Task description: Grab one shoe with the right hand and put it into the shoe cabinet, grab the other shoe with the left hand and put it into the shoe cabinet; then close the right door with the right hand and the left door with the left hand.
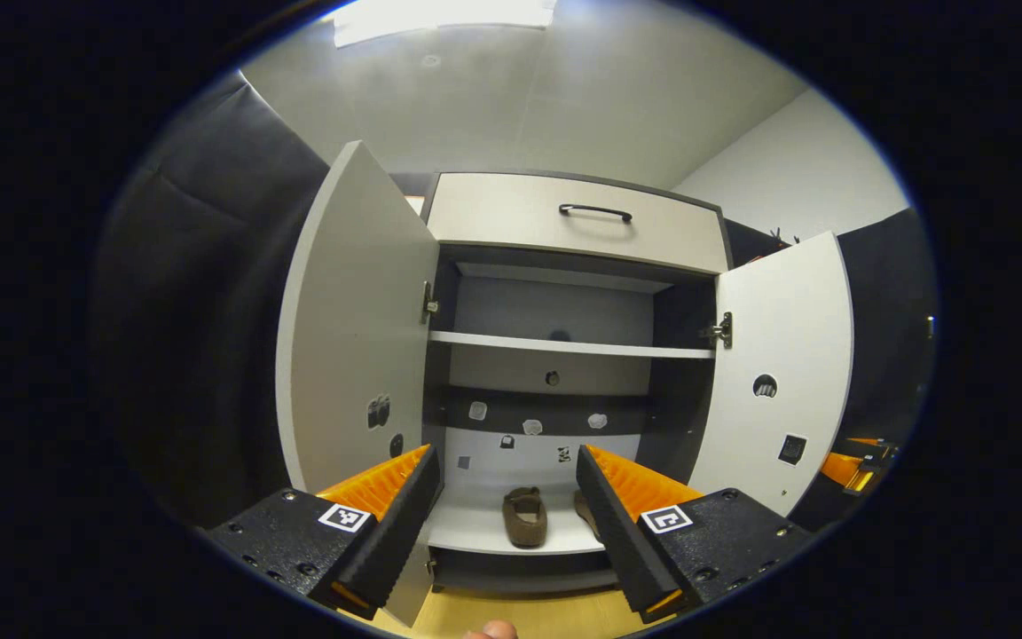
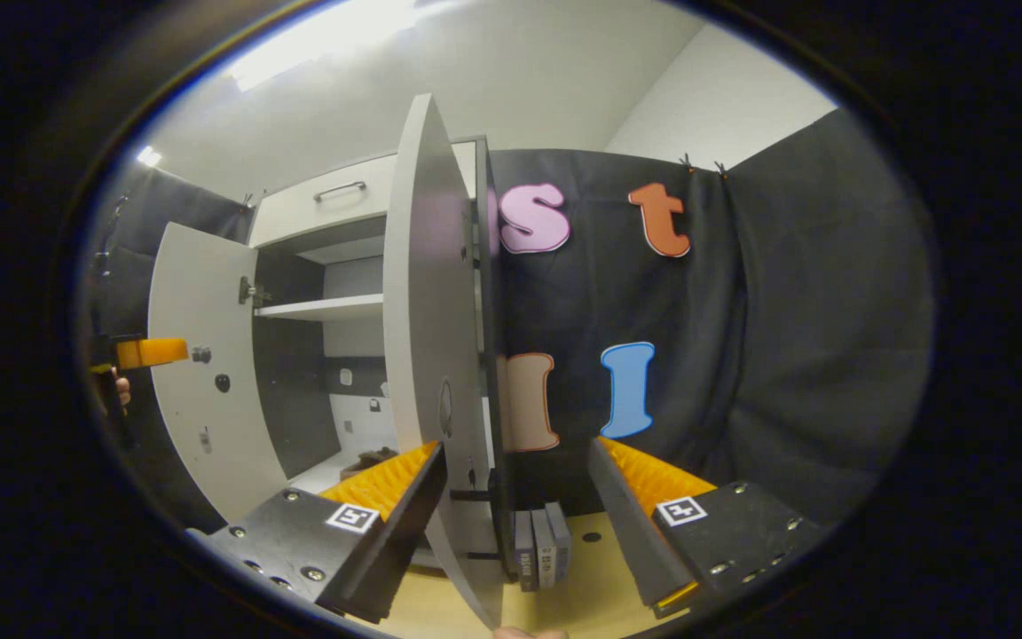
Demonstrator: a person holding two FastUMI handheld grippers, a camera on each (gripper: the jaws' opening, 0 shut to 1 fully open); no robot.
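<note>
The shoe cabinet [image 1: 564, 222] stands with both doors swung wide. On its bottom shelf lies a brown shoe [image 1: 524, 516]; the second shoe [image 1: 584, 510] peeks out from behind a finger beside it. My left gripper [image 1: 505, 450] is open and held in front of the cabinet, facing the bottom shelf, apart from the left door [image 1: 351, 328]. In the right gripper view the right door [image 2: 427, 355] is seen edge-on, and its lower part runs between the fingers of my open right gripper [image 2: 515, 444], close to the left finger. A shoe [image 2: 369, 460] shows dimly inside.
A drawer with a dark handle [image 1: 595, 211] tops the cabinet, and a white shelf [image 1: 564, 344] crosses its middle. Small grey blocks [image 2: 538, 546] stand on the wooden floor by the right door's foot. Black cloth walls close in on both sides.
</note>
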